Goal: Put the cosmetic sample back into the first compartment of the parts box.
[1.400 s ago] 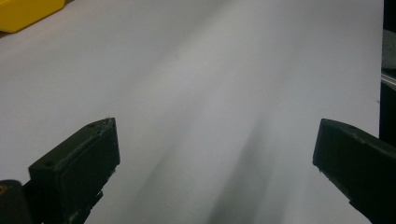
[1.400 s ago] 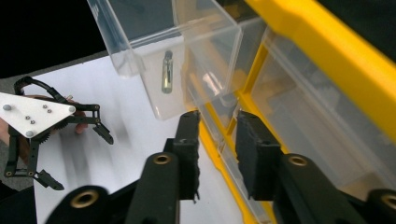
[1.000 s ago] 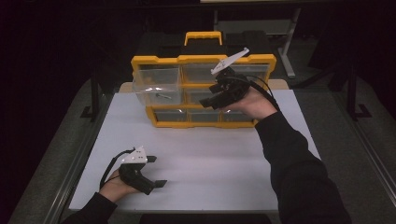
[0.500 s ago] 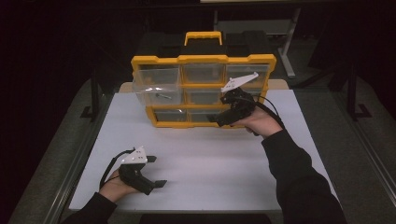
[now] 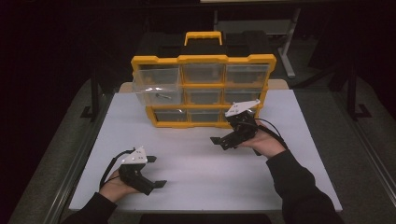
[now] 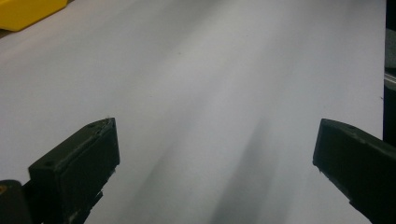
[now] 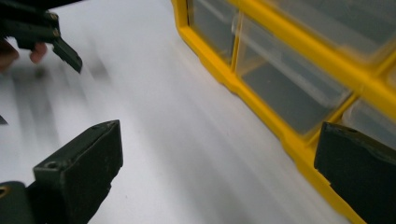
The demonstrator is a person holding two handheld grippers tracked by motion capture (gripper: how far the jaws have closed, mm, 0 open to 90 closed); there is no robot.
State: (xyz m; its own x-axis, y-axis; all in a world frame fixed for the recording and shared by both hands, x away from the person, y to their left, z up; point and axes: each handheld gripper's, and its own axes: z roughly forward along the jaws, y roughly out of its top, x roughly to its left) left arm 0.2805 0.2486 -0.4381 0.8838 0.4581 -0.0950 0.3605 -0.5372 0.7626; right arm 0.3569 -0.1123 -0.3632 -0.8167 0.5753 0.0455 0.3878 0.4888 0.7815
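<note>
High view, organizer: yellow drawer organizer [image 5: 203,88] stands upright at the far side of the white desk [image 5: 196,163], black handle block on top. Its upper-left clear drawer [image 5: 156,87] is pulled out toward the person, a small dark item lying inside.
High view, right gripper [image 5: 223,141]: held low over the desk just in front of the organizer's lower right corner, not touching it. Fingers have just been opening; nothing between them.
High view, left gripper [image 5: 156,171]: near the desk's front left edge, well apart from the organizer, fingers spread.
Left gripper view: fingers [image 6: 74,168] wide apart over bare desk; a yellow corner of the organizer at top left.
Right gripper view: fingers [image 7: 79,168] wide apart, empty. Organizer's bottom row of clear drawers [image 7: 289,84] runs along the right; the left gripper sits far off at top left.
</note>
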